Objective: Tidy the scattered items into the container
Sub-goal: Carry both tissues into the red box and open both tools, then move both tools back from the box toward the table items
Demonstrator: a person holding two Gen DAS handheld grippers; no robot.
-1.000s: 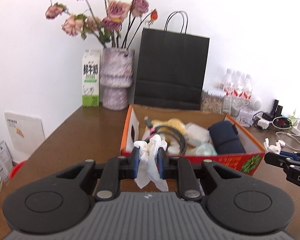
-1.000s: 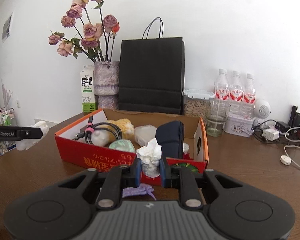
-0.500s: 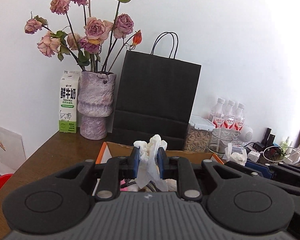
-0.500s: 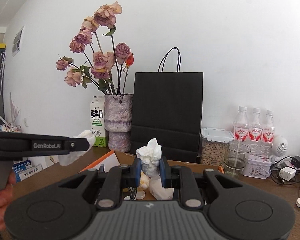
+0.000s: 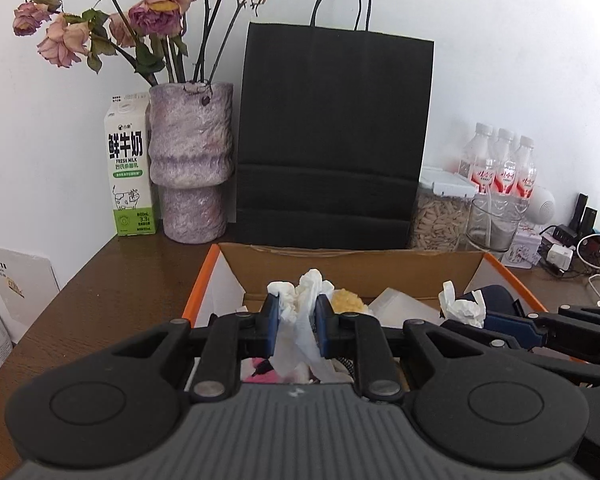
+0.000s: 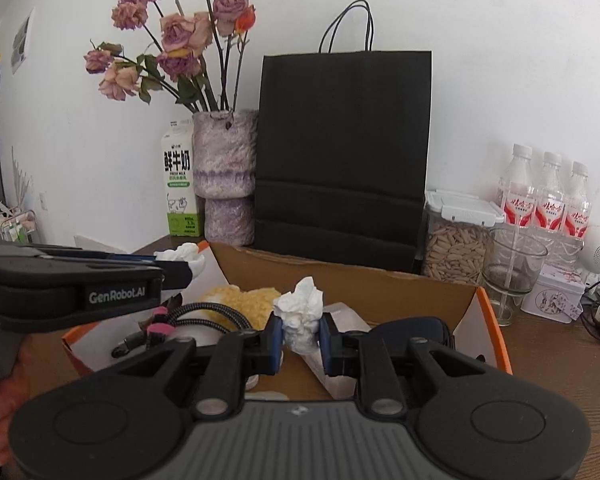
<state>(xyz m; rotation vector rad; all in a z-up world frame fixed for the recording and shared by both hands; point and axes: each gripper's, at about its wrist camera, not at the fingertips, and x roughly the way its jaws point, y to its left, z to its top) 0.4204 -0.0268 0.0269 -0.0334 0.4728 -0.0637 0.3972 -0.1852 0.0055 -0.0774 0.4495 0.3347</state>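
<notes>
An open cardboard box [image 5: 356, 264] with orange edges sits on the brown table, and the same box [image 6: 380, 284] fills the middle of the right wrist view. My left gripper [image 5: 297, 322] is shut on a crumpled white tissue [image 5: 300, 300] and hangs over the box. My right gripper [image 6: 300, 338] is shut on another crumpled white tissue [image 6: 302, 312], also above the box. Inside lie a yellow sponge [image 6: 244, 300], a black cable [image 6: 204, 316] and a dark navy pouch [image 6: 404, 326]. The right gripper and its tissue [image 5: 460, 306] show at the right of the left wrist view.
Behind the box stand a black paper bag [image 5: 332, 140], a purple vase [image 5: 190, 160] of dried roses and a milk carton [image 5: 128, 168]. To the right are a jar of seeds [image 6: 456, 240], a glass [image 6: 512, 272], water bottles [image 6: 548, 196] and chargers with cables [image 5: 572, 248].
Both grippers moved forward from the box's near side to above its inside, each keeping its tissue. The two grippers have come closer together.
</notes>
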